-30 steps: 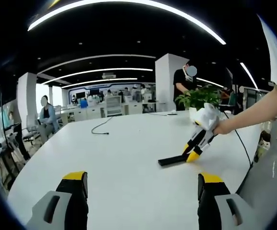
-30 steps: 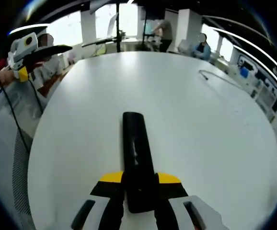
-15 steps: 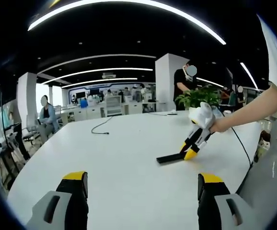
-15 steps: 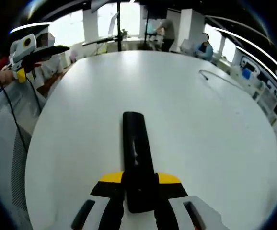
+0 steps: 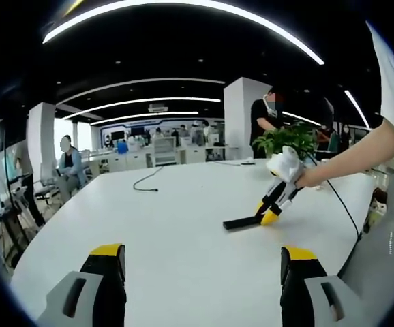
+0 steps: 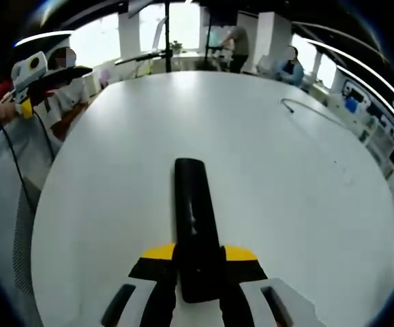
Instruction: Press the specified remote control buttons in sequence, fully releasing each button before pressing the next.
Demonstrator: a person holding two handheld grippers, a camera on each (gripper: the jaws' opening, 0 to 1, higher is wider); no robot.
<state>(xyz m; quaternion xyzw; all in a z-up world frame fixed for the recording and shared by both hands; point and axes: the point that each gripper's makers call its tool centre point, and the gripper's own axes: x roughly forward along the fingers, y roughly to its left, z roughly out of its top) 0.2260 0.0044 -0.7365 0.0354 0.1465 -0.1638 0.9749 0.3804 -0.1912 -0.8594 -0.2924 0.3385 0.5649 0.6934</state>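
Right gripper view: right gripper (image 6: 198,262) clamped on black remote (image 6: 194,218), which runs forward between its yellow-tipped jaws over the white table (image 6: 285,184). Left gripper (image 5: 202,262) spread wide, holding nothing; remote lies ahead, right of its centre line.

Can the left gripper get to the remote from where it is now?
Probably yes. The left gripper is open, with bare table between it and the remote, which the right gripper holds.

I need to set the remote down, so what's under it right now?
The remote is clamped in the right gripper, with bare white table beneath. Whether it touches the table can't be told; the patch directly underneath is hidden.
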